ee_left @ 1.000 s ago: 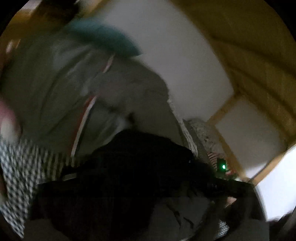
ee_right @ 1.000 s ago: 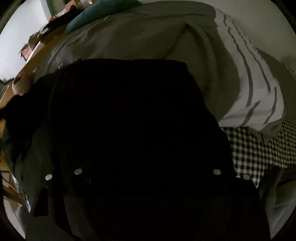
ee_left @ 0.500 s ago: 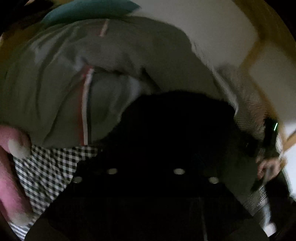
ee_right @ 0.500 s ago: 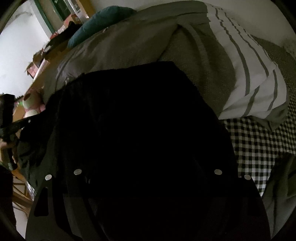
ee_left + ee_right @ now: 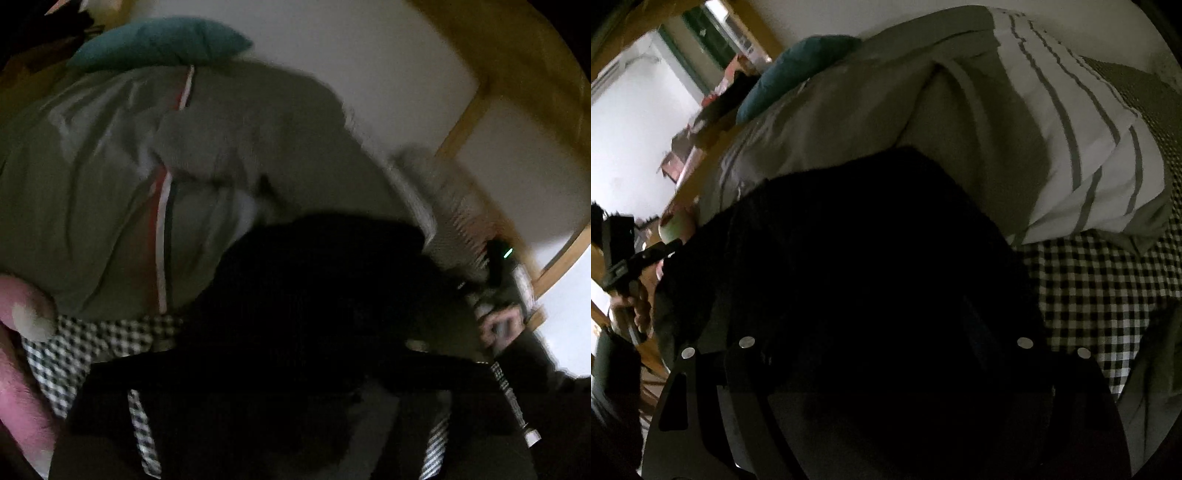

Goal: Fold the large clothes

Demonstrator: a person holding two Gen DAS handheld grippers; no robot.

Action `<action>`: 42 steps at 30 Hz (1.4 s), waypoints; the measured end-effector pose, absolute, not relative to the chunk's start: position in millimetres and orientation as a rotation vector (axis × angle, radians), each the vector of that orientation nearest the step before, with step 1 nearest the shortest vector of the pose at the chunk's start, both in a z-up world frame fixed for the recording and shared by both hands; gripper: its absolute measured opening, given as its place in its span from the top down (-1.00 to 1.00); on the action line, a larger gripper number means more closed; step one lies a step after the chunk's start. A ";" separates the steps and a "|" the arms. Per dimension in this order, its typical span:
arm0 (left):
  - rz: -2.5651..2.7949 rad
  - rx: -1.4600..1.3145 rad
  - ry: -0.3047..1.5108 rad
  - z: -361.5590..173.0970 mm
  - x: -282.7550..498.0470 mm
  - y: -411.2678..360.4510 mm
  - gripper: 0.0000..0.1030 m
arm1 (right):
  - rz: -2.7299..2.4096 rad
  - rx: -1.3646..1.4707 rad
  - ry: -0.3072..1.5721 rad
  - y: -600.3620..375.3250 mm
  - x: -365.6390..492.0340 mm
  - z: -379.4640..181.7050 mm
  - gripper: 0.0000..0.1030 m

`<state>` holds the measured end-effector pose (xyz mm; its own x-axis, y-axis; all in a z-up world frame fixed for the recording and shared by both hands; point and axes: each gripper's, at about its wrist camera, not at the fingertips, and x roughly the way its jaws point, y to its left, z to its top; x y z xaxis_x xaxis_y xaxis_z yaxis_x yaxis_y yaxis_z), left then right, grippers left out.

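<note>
A large black garment [image 5: 325, 295] hangs stretched between my two grippers over the bed; it fills the middle of the right wrist view [image 5: 857, 266] too. My left gripper [image 5: 295, 387] is dark against the cloth and seems shut on the garment's edge. My right gripper [image 5: 886, 369] is likewise buried in the black cloth and seems shut on it. The right gripper and the hand holding it show at the right of the left wrist view [image 5: 498, 325]; the left gripper shows at the left of the right wrist view [image 5: 624, 266]. The fingertips are hidden by the dark fabric.
A grey duvet [image 5: 110, 177] with a red and white stripe is bunched behind the garment, also in the right wrist view [image 5: 960, 110]. A teal pillow [image 5: 159, 40] lies behind it. The bed has a black and white checked sheet [image 5: 1108, 288]. A pink plush toy [image 5: 18, 332] lies at the left. Wooden bed frame [image 5: 461, 122] at the right.
Both grippers have swung with the black garment still held between them. The left view has tilted so more checked sheet shows below; the right view has turned toward the room at the left.
</note>
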<state>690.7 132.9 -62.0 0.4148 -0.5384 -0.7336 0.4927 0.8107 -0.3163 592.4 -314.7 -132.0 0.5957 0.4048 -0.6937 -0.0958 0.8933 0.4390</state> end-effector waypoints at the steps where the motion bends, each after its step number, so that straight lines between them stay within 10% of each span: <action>1: -0.631 -0.019 0.958 -60.6 687.5 129.1 -0.71 | 0.298 0.366 0.890 -311.8 591.1 -132.1 -0.58; 6: -0.720 0.156 0.996 -63.3 679.0 102.8 -0.54 | 0.302 0.364 0.895 -311.2 590.0 -131.6 -0.57; 7: -0.764 0.124 1.024 -64.2 679.3 101.9 0.44 | 0.303 0.367 0.895 -312.5 589.7 -132.4 -0.57; 8: -0.795 0.087 1.065 -69.7 685.6 100.6 0.89 | 0.302 0.369 0.896 -312.9 589.7 -133.1 -0.57; 30: -0.581 -0.229 0.980 -62.8 745.1 178.7 1.00 | 0.299 0.402 0.867 -319.0 587.1 -137.1 -0.58; 32: -0.689 -0.136 1.002 -69.0 730.1 162.5 0.93 | 0.312 0.398 0.855 -317.4 586.3 -134.5 -0.58; 33: -0.689 -0.080 0.998 -71.5 724.2 158.2 0.60 | 0.316 0.397 0.857 -316.7 586.4 -134.8 -0.59; 34: -0.670 -0.051 0.990 -72.1 721.1 158.3 -0.17 | 0.316 0.392 0.863 -316.1 586.8 -136.1 -0.59; 36: -0.648 -0.045 0.902 -67.9 714.6 167.7 -0.70 | 0.318 0.389 0.870 -315.9 586.3 -138.0 -0.59; 42: -0.653 -0.291 0.655 -32.8 687.3 219.1 -0.89 | 0.319 0.381 0.873 -315.8 583.3 -140.5 -0.58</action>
